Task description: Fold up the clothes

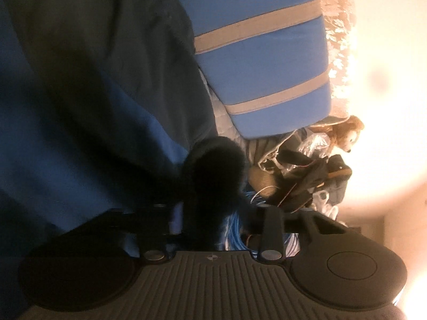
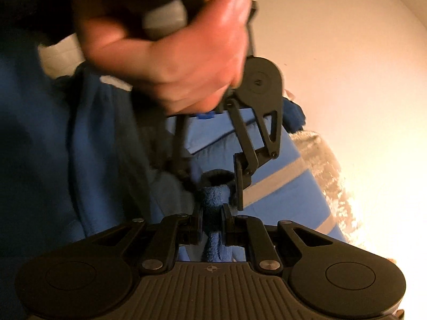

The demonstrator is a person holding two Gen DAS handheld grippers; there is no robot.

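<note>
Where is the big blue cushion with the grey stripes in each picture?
Left wrist view: the blue cushion fills the upper middle, its grey stripes slanting.
Right wrist view: the blue cushion sits right of centre, behind the left gripper.
Shared landmark: the patterned cloth along its right edge.

Blue fleece garment (image 2: 213, 213) hangs bunched, with dark fuzzy trim (image 1: 213, 165).
</note>
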